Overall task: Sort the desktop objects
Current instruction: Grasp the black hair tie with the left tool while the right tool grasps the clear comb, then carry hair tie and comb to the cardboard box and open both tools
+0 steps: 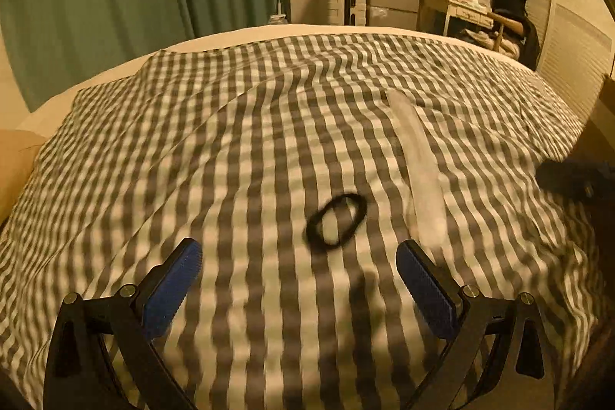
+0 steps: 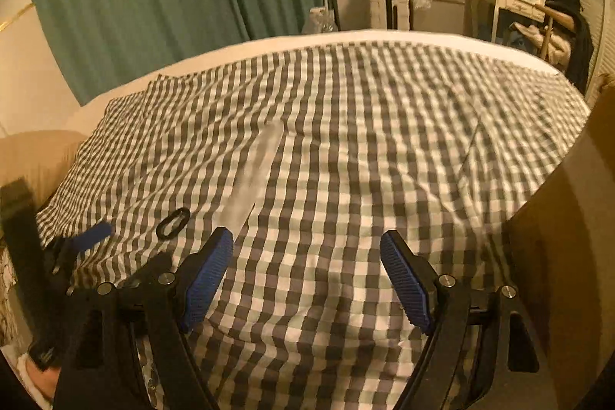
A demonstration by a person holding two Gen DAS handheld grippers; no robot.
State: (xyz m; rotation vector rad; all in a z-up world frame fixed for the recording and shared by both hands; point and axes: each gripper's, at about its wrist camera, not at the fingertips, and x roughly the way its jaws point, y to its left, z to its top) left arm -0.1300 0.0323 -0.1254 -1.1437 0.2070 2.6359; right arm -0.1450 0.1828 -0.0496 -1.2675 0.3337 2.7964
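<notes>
From my remote seat I saw no box or tray anywhere on the checked cover (image 1: 238, 156); both task items lay loose on it. At the left, my left gripper (image 1: 299, 258) hung over the cloth with its blue pads wide apart and nothing between them. Just ahead of it lay the black hair tie (image 1: 335, 221), flat on the fabric. Right beside that ran a long clear plastic strip (image 1: 417, 171), blurred, so I could not tell what it was. Farther right, my right gripper (image 2: 306, 248) was likewise spread and empty, the strip (image 2: 251, 175) near its left pad.
</notes>
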